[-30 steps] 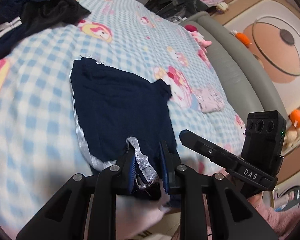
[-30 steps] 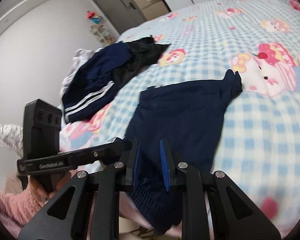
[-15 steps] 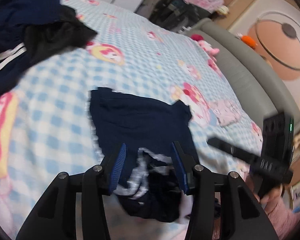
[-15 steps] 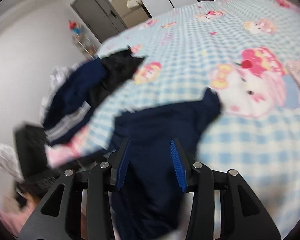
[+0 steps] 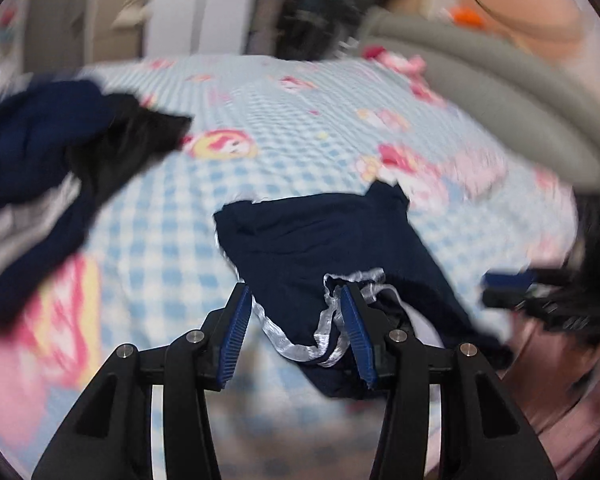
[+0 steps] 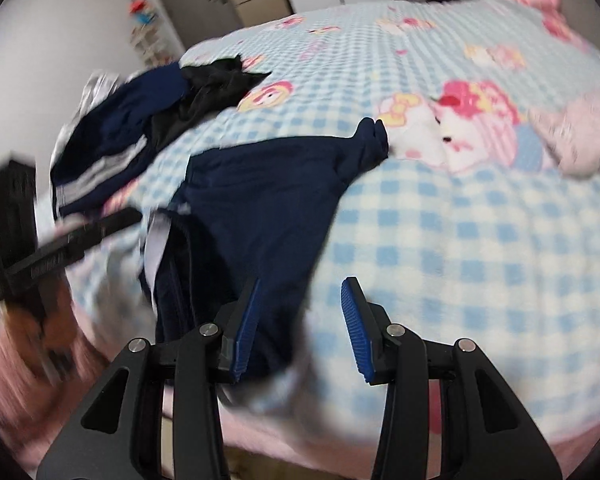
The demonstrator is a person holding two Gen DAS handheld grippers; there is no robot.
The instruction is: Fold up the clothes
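Right now the navy garment (image 5: 324, 240) lies spread flat on the blue-and-white checked bedspread (image 5: 172, 232), its near end hanging over the bed's edge just in front of both tools; the left gripper (image 5: 296, 320) stands partly open after its jaws have just been parting, and the silvery-white trim (image 5: 328, 332) of the garment's near edge sits loose between its blue pads, brushing the right-hand one, with no pinch on the cloth; in the right wrist view the same garment (image 6: 260, 200) reaches from the middle of the bed down to the near edge, and the right gripper (image 6: 300, 320) is likewise partly open, its jaws having just been spreading; its left pad overlaps the garment's dark edge while the gap between the pads shows mostly bare bedspread (image 6: 460, 240), so nothing is gripped there; the pictures are blurred, so whether that pad touches the cloth I cannot tell; a heap of dark clothes with white stripes (image 6: 116, 148) lies well apart at the far left of the bed; a small pale pink garment (image 6: 580, 136) lies off to the right; no containers show.
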